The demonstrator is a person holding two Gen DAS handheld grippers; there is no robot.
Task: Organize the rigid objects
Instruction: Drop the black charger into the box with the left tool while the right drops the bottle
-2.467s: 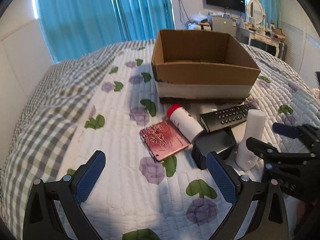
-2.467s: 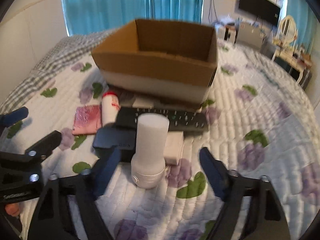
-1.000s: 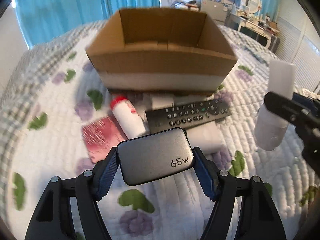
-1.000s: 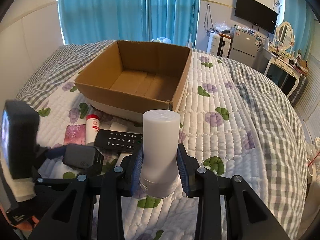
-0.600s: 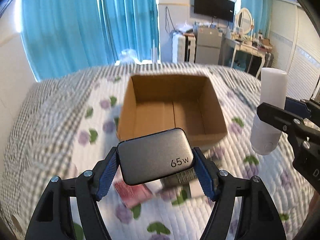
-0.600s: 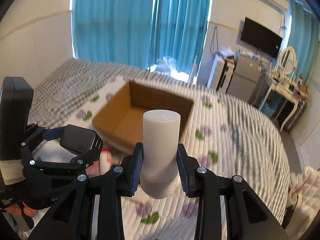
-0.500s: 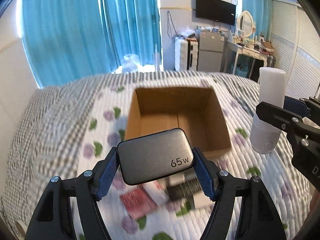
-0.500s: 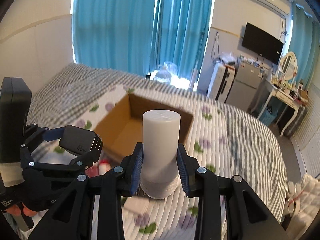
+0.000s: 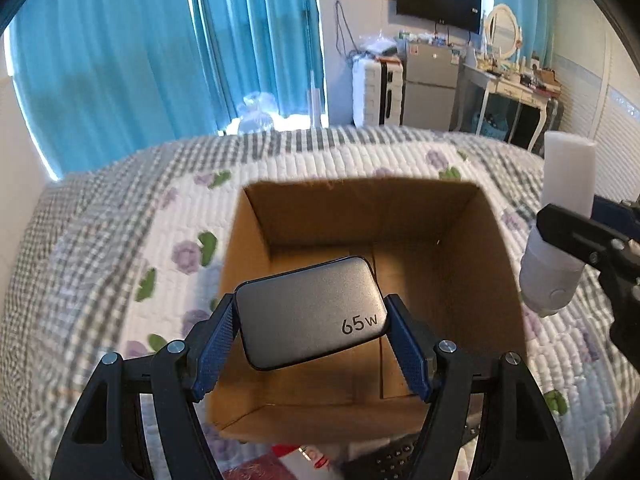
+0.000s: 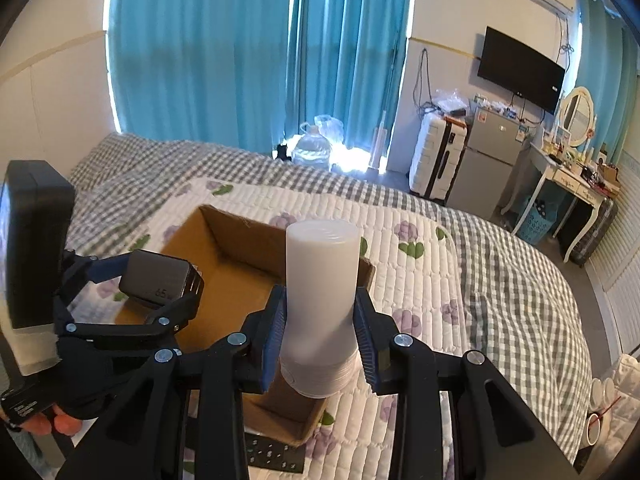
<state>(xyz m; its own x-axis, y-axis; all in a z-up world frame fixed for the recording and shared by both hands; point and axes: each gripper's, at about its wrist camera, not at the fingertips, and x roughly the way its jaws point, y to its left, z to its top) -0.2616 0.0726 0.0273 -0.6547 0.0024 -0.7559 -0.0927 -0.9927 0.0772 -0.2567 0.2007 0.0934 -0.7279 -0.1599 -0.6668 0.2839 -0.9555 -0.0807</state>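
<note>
My left gripper [image 9: 312,344] is shut on a dark grey 65W charger [image 9: 310,312] and holds it above the open cardboard box [image 9: 256,240], which sits empty on the bed. My right gripper [image 10: 320,340] is shut on an upright white cylinder bottle [image 10: 320,280], held over the box's right wall [image 10: 366,272]. The bottle also shows in the left wrist view [image 9: 560,232] at the right, and the charger in the right wrist view [image 10: 158,280] at the left.
The quilted bed [image 9: 120,240] carries the box. A black remote [image 10: 276,454], a red-capped white bottle [image 9: 308,454] and a pink item [image 9: 256,472] lie in front of the box's near wall. A fridge [image 10: 488,160], a suitcase and a dressing table stand beyond the bed.
Both grippers closed on their objects, rose from the bed and moved forward. They now hang over the box, closer to it than half a second ago.
</note>
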